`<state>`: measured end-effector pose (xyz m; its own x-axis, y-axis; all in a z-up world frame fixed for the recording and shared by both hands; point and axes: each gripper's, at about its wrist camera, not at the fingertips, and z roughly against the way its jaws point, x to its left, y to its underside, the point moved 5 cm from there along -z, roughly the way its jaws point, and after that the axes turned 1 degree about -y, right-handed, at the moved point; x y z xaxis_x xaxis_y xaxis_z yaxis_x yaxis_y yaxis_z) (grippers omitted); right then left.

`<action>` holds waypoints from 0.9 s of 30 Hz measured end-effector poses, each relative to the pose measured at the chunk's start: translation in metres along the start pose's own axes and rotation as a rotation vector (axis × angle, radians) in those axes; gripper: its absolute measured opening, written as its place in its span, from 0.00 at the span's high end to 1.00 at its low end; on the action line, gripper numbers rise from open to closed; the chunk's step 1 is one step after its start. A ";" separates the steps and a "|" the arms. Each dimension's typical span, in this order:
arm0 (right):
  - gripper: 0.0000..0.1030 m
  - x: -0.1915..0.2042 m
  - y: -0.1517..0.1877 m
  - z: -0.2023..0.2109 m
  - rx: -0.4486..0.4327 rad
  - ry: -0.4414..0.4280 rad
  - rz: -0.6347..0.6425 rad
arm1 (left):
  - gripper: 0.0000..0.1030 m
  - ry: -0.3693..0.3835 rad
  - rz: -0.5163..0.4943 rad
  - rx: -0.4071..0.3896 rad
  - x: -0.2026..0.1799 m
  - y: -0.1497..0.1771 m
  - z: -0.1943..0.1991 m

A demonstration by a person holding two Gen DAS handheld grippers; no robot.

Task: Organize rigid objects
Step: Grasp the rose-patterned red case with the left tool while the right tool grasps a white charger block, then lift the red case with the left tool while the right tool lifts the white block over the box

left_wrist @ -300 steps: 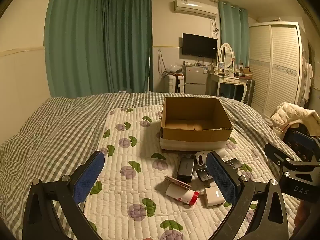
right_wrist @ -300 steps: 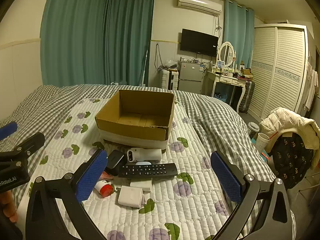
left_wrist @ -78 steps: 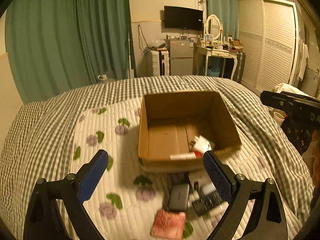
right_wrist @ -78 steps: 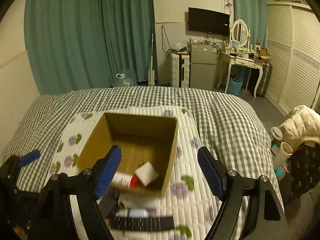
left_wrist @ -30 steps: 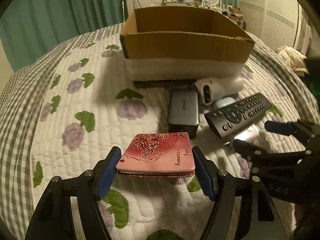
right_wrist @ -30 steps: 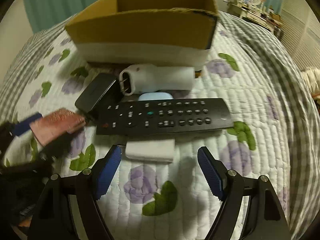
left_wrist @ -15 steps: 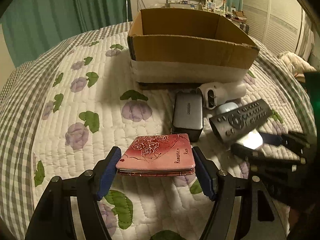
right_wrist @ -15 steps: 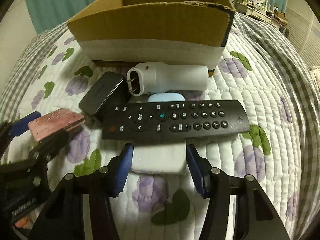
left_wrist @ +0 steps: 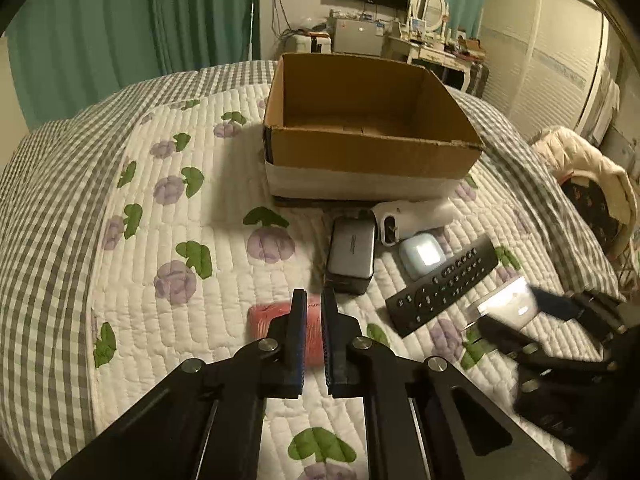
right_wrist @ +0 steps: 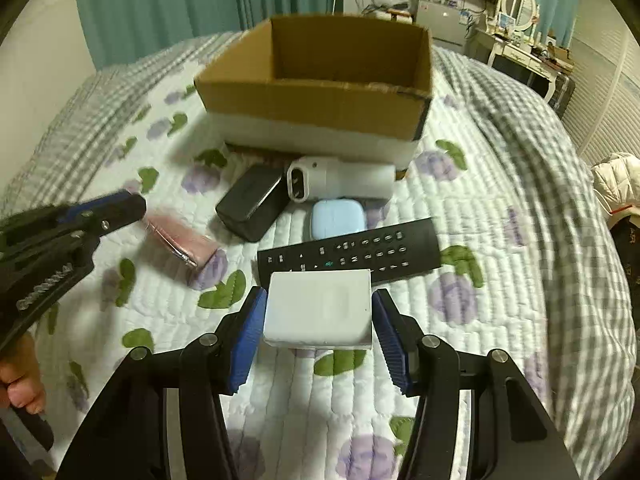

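Note:
My left gripper is shut with nothing between its pads. A pink rose-print case lies on the quilt just beyond and below its fingers, and appears blurred in the right wrist view. My right gripper is shut on a white block and holds it above the quilt. Behind it lie a black remote, a light blue earbud case, a white plug device and a dark power bank. The open cardboard box stands behind them.
Everything rests on a flower-print quilt over a checked bedspread. A chair with a pale jacket stands off the bed's right side. A hand holds the left gripper at the left edge of the right wrist view.
The left jaws have closed and the pink case has left them for the quilt. Both grippers have risen, and the right one has lifted the white block clear of the remote.

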<state>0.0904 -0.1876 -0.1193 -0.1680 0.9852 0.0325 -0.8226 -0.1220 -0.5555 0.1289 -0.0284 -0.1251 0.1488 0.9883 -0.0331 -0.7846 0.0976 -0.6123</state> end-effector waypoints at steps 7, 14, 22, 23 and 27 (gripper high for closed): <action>0.48 -0.016 -0.001 0.005 -0.021 0.005 -0.032 | 0.86 0.043 0.014 0.073 0.003 0.021 -0.019; 0.48 -0.019 -0.006 -0.016 -0.006 -0.020 -0.064 | 0.24 -0.003 -0.034 0.152 -0.001 0.044 -0.050; 0.48 -0.015 -0.008 -0.030 0.005 -0.025 -0.056 | 0.20 -0.073 -0.086 0.163 -0.016 0.047 -0.082; 0.48 -0.015 -0.008 -0.031 0.008 -0.024 -0.057 | 0.29 -0.075 -0.101 0.153 -0.017 0.047 -0.081; 0.48 -0.017 -0.008 -0.030 0.007 -0.022 -0.065 | 0.30 -0.037 -0.093 0.149 -0.014 0.050 -0.073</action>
<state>0.1157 -0.1997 -0.1401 -0.1256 0.9883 0.0865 -0.8359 -0.0585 -0.5457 0.1318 -0.0459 -0.2126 0.2045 0.9777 0.0487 -0.8493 0.2020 -0.4877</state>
